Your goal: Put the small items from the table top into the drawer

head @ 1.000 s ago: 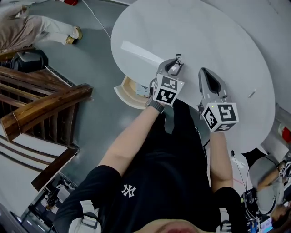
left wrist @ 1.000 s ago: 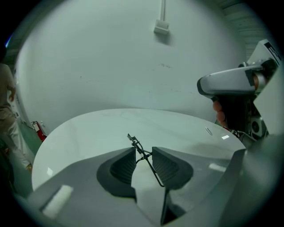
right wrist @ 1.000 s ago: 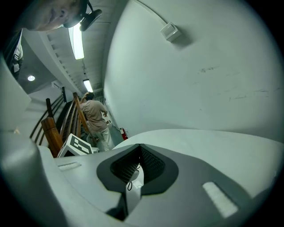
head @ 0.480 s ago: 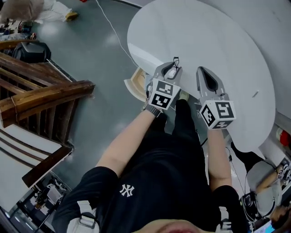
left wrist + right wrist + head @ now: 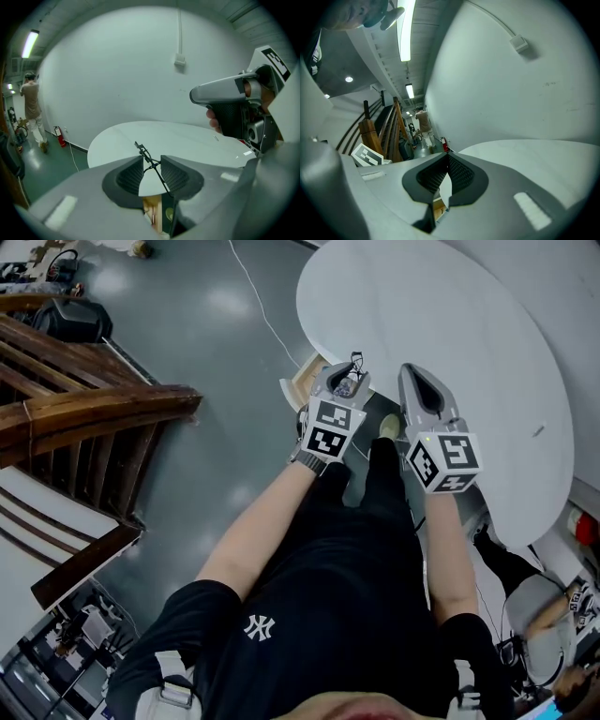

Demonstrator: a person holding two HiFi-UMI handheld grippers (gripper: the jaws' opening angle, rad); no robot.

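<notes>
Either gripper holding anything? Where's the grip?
Left gripper pinches a thin black wire item mid-length, its end poking out. Right gripper empty.

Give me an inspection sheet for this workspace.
Surface: round white table.
Job's things: black wire item in the left tool; small item lying on the table; drawer open.
Clutter: nothing seen.
Grippers: left tool shut on the black wire item; right tool shut, empty.
Cables: white cable across the floor.
Surroundings: wooden railing; a person far off.
</notes>
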